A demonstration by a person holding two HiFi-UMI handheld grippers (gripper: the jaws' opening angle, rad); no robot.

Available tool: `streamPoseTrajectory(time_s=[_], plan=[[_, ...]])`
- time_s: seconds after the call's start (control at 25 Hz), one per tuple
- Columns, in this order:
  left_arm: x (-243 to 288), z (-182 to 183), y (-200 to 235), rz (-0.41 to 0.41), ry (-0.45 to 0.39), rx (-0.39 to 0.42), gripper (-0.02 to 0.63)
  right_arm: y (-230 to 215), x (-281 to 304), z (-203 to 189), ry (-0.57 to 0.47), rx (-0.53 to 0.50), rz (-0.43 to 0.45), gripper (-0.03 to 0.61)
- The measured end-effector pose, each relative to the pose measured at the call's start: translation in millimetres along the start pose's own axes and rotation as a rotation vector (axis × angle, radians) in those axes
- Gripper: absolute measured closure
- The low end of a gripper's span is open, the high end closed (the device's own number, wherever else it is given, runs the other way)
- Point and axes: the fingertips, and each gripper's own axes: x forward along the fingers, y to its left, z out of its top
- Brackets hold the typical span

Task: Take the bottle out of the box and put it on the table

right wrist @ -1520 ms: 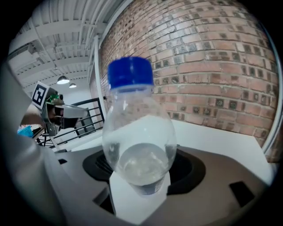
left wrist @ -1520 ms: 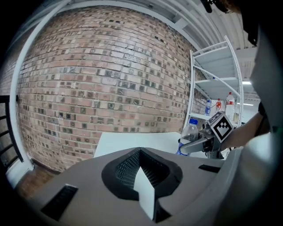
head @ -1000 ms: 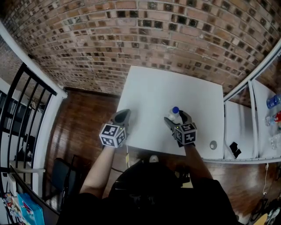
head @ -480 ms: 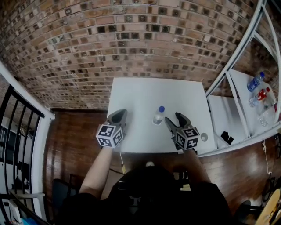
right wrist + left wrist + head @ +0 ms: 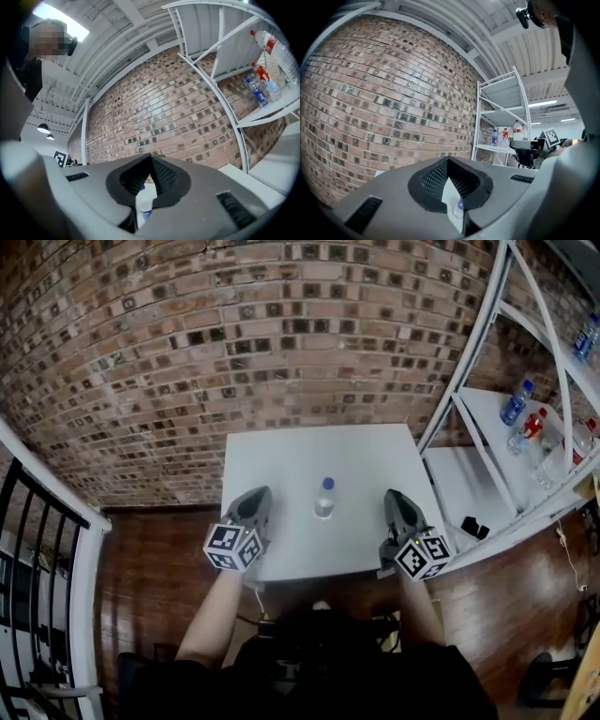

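Bottle [image 5: 323, 501] upright on table [image 5: 281, 451], blue cap [image 5: 326, 483] on

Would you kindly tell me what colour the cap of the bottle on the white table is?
Blue; the bottle cap shows best in the head view.

A brick wall [image 5: 234, 343] fills the upper frame. At right stands a white shelf [image 5: 459, 488] holding bottles [image 5: 514, 407]. Wood floor [image 5: 150, 559] shows lower left.

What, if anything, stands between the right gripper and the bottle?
Nothing visible. The bottle stands upright on the table; only bare tabletop lies between it and the right gripper, whose jaws have just closed on nothing.
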Motion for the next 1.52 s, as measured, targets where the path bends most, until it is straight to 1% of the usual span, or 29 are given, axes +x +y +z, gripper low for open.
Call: streamPoseTrajectory(time_s=[0.08, 0.28, 0.56, 0.72, 1.04, 1.32, 1.52], plan=[[0, 5, -4, -0.005, -0.012, 0.004, 0.621, -2, -5, 4, -0.004, -0.012, -0.016, 0.574], [-1, 17, -12, 0.0, -0.053, 0.025, 0.621, -2, -9, 4, 0.028, -0.097, -0.036, 0.575], [-1, 25, -13, 0.028, -0.085, 0.014, 0.621, -9, -1, 7, 0.04, -0.124, -0.043, 0.577], [-2, 25, -7, 0.06, -0.099, -0.004, 0.621, -12, 3, 4, 0.052, -0.125, -0.041, 0.577], [2, 18, -2, 0.079, -0.085, 0.016, 0.621, -15, 5, -1, 0.058, -0.097, -0.007, 0.577], [6, 10, -1, 0.085, -0.078, 0.001, 0.621, -26, 0, -4, 0.07, -0.095, -0.029, 0.577], [7, 14, -1, 0.091, -0.09, 0.021, 0.621, -31, 1, -5, 0.077, -0.104, -0.065, 0.577]])
